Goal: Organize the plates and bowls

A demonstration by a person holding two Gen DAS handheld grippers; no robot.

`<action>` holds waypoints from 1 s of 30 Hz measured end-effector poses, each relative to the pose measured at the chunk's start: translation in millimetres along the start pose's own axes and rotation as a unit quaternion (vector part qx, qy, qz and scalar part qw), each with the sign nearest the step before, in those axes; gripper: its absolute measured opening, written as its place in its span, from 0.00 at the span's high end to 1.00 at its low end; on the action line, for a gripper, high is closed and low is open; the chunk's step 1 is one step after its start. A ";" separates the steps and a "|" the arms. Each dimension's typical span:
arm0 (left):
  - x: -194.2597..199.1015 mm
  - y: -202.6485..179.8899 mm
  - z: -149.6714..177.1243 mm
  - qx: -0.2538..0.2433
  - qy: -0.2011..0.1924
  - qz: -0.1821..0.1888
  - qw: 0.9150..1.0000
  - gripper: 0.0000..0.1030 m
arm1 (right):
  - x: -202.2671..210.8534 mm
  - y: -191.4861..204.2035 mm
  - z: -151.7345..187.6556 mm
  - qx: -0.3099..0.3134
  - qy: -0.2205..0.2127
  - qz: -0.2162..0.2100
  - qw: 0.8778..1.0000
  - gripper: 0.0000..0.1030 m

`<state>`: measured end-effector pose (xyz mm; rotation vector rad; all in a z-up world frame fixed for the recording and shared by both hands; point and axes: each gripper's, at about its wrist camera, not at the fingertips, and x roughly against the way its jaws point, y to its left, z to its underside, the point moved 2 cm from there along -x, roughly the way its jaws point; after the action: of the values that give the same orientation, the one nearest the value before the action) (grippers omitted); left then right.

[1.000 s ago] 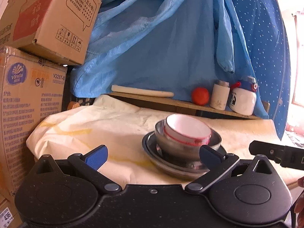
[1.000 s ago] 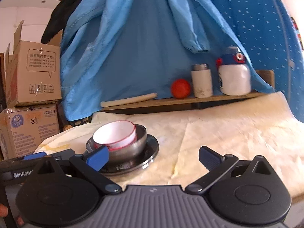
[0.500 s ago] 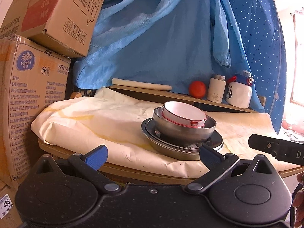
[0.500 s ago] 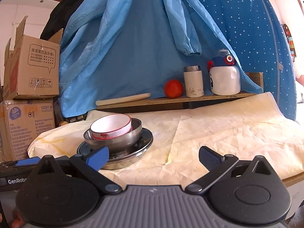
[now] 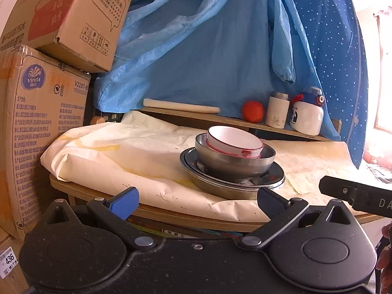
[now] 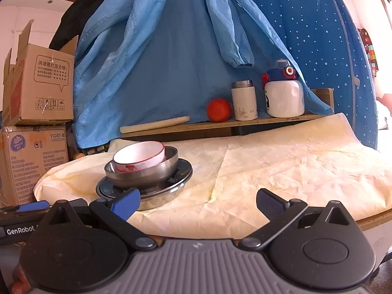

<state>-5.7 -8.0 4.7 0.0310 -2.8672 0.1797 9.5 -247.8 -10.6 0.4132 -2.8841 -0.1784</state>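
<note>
A white bowl with a red rim [image 5: 234,142] [image 6: 139,155] sits tilted inside a steel bowl [image 5: 235,161] [image 6: 144,174], which stands on stacked steel plates [image 5: 230,181] [image 6: 147,191] on the paper-covered table [image 6: 281,166]. My left gripper [image 5: 196,201] is open and empty, held off the table's front edge, short of the stack. My right gripper [image 6: 197,202] is open and empty near the front edge, to the right of the stack. The right gripper's tip [image 5: 355,193] shows in the left wrist view, and the left gripper's finger [image 6: 31,205] shows in the right wrist view.
A low shelf at the back holds a rolling pin [image 6: 154,125], a red ball [image 6: 218,110], a white flask [image 6: 243,100] and a white jug [image 6: 284,95]. Blue cloth hangs behind. Cardboard boxes [image 5: 44,112] are stacked at the left.
Both grippers have drawn back from the stack and dropped lower, so the table's front edge is now in view. The dishes have not moved.
</note>
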 end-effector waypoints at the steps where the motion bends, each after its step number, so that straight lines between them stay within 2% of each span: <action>1: -0.1 -0.3 0.1 -0.002 0.000 0.001 1.000 0.01 | -0.2 -0.1 0.5 -0.001 0.002 -0.001 1.000 0.00; 30: 0.2 1.6 2.9 -0.006 0.010 -0.007 1.000 0.01 | -4.5 4.1 7.4 0.017 0.032 0.006 0.999 0.00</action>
<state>-6.8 -6.8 1.8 0.0477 -2.8474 0.1604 10.9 -241.9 -18.0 0.3989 -2.8302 -0.1115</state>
